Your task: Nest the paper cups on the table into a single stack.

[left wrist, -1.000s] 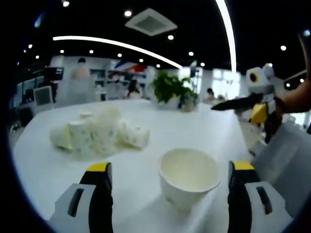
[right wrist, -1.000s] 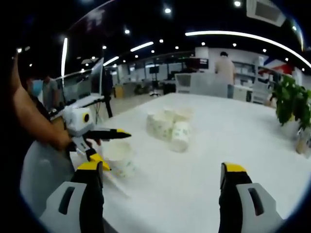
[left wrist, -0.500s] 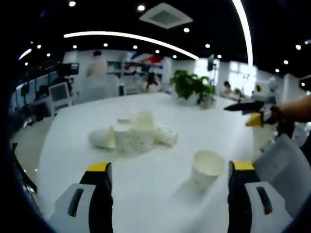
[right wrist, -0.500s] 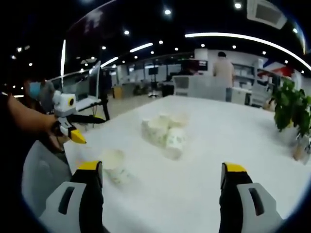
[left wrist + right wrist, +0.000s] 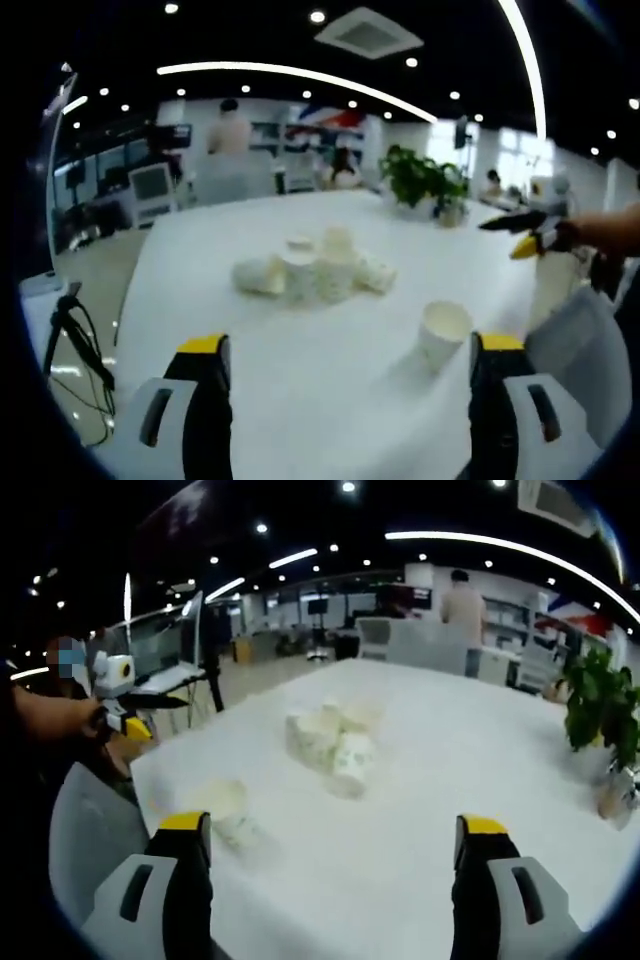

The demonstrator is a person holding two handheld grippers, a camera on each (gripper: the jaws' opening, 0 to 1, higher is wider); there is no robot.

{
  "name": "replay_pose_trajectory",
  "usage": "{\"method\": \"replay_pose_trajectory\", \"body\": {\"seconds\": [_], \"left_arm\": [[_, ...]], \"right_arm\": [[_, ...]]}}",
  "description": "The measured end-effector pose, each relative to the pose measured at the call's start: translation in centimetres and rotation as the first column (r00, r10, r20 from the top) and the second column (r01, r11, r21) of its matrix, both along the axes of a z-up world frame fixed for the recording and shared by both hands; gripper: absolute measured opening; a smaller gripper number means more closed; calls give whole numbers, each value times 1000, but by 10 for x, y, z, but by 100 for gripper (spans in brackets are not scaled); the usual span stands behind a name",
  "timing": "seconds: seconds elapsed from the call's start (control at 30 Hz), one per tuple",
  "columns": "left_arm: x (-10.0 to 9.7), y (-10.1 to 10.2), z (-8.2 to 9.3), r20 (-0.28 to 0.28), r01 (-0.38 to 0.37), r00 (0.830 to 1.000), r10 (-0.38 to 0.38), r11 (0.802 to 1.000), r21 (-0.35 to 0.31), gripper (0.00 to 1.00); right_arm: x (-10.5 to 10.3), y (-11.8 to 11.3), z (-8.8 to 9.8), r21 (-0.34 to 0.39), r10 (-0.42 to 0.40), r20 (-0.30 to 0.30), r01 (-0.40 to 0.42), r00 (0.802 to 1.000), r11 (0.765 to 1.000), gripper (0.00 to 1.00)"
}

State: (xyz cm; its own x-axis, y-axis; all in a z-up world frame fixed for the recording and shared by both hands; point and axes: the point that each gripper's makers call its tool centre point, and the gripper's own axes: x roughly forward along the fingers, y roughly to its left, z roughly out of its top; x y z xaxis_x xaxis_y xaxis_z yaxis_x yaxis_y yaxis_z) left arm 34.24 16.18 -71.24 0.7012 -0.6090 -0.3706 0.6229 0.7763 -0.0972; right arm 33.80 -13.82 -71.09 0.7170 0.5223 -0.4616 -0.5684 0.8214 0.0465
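So the white table (image 5: 250, 380) is big and mostly bare, plenty of open surface around everything. In the left gripper view the left gripper (image 5: 345, 400) hangs over the near part of the table with its jaws spread wide and nothing between them. A single paper cup (image 5: 444, 333) stands upright just ahead toward the right jaw, not far from the table's right edge, with a light grey chair back (image 5: 575, 340) just past that edge. The pile of paper cups (image 5: 315, 272) sits mid-table, well apart from the lone cup, some upright and some tipped on their sides, with bare table all round it. The right gripper (image 5: 520, 232) comes in from the right of that view, held off beyond the table edge; can't tell how its jaws stand from there. In the right gripper view its own yellow-tipped jaws (image 5: 330, 880) are spread wide and empty too. A potted plant (image 5: 425, 180) sits at the far edge. Cups have a faint speckly print but it's too blurry to read, no legible writing anywhere.
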Motion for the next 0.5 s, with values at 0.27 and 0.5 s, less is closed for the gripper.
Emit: {"method": "replay_pose_trajectory", "body": {"seconds": [0.27,0.5], "left_arm": [[0,0,-1,-16,4,1000,-3,1000,17,99],[1,9,6,-5,-33,999,33,999,-4,99]], "right_arm": [[8,1,-1,18,-1,-45,2,999,1000,100],[27,-5,4,-10,-14,-64,14,998,1000,100]]}}
